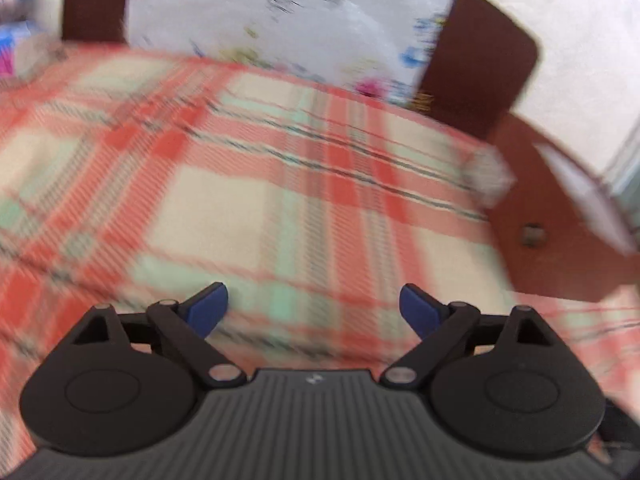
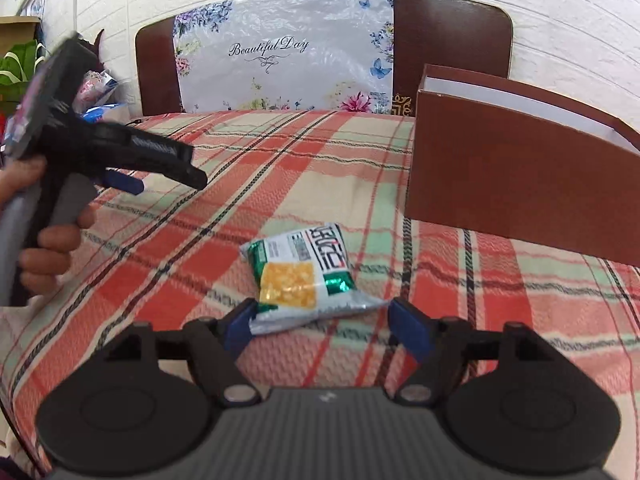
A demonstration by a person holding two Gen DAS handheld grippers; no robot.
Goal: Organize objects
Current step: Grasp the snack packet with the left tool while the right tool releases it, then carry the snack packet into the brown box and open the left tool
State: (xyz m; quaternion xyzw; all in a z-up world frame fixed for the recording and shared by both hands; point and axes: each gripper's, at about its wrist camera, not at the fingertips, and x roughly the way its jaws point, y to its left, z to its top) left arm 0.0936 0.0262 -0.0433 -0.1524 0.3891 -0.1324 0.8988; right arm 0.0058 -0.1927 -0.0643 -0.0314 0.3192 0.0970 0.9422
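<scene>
A green and white snack packet (image 2: pixel 302 276) with a yellow window lies flat on the plaid bedspread (image 2: pixel 248 184). My right gripper (image 2: pixel 322 326) is open, and its blue fingertips (image 2: pixel 408 326) sit either side of the packet's near edge without clamping it. My left gripper (image 1: pixel 314 310) is open over bare plaid cloth (image 1: pixel 224 200) with nothing between its fingers; this view is blurred. In the right wrist view the left gripper (image 2: pixel 160 178) hangs above the bed at the left, held by a hand (image 2: pixel 48 248).
An open brown box (image 2: pixel 500 172) with a white inside stands on the bed at the right, also seen as the brown box (image 1: pixel 560 240). A brown headboard with a floral panel (image 2: pixel 280 52) closes the far end. Bags and clutter (image 2: pixel 96 92) lie far left.
</scene>
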